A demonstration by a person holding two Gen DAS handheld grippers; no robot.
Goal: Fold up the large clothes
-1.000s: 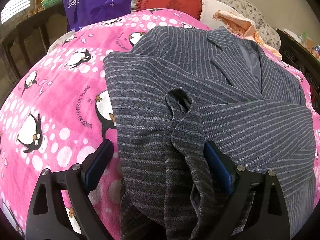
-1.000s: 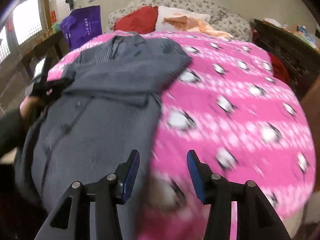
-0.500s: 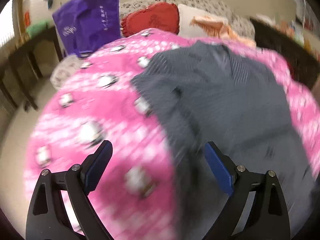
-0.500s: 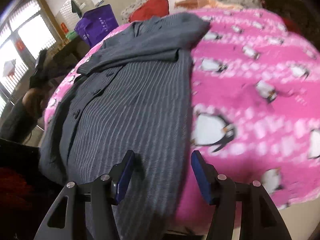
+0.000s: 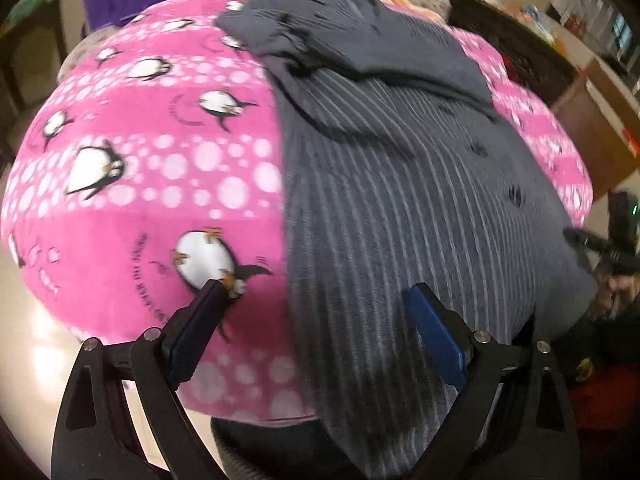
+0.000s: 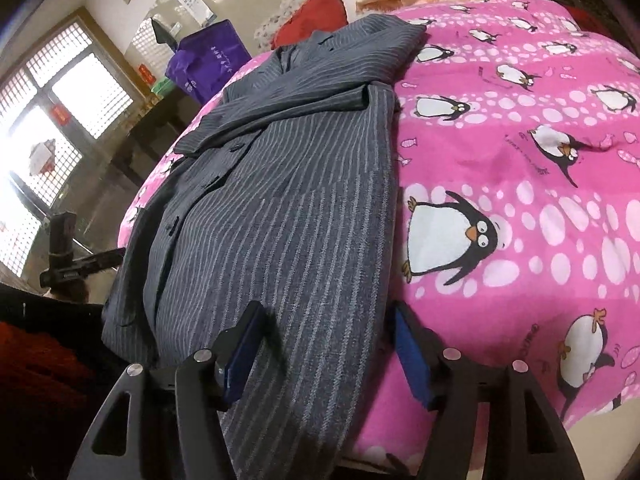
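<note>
The grey pinstriped suit jacket lay flat on the pink penguin-print blanket. Left claw and right claw both gaped apart over its hem. Blanket lettering was too blurry to read.

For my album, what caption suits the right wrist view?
Open right gripper poised over the hem of a striped grey jacket on a pink penguin blanket.

Each hand-held gripper, left and right, has a matte black, cut-out triangular frame, silver round screw heads at the joints, and flat blue pads lining its fingers.
</note>
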